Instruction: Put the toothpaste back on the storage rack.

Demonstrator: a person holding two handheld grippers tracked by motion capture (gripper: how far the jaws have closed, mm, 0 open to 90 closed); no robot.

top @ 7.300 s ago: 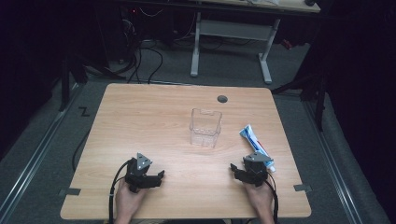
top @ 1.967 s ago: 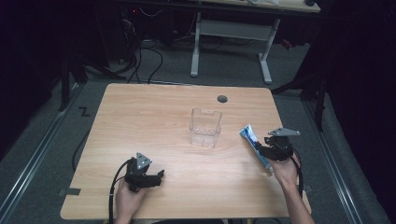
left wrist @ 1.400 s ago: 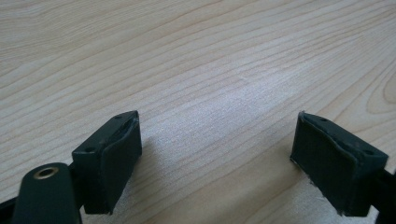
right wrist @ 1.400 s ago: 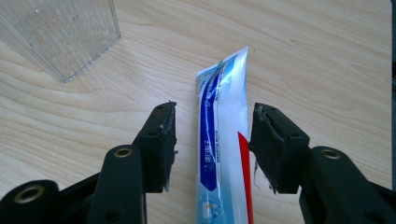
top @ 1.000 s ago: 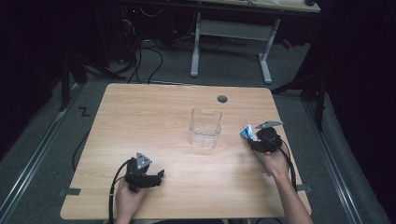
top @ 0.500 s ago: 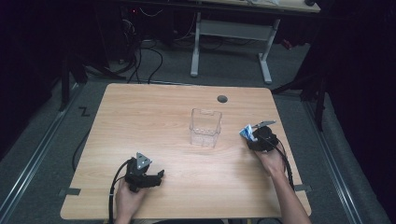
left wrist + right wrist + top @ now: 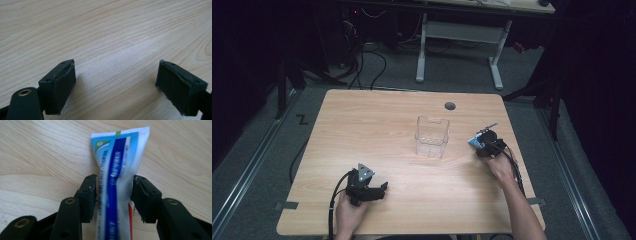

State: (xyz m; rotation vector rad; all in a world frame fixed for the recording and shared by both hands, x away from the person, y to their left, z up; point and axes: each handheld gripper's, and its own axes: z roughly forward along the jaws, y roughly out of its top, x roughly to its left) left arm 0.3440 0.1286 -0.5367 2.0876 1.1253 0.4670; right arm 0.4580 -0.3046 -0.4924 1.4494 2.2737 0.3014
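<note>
The right gripper (image 7: 113,192) is holding a blue and white tube (image 7: 117,170) between its jaws, right of the clear box (image 7: 432,136) on the desk (image 7: 362,130); its print is too blurred to read. The left gripper (image 7: 115,85) is resting with jaws wide apart.

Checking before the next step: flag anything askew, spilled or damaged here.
Nothing stands out. The tube sits straight between the right gripper's jaws, uncrushed. The clear bin stands upright and the table shows no spill.
</note>
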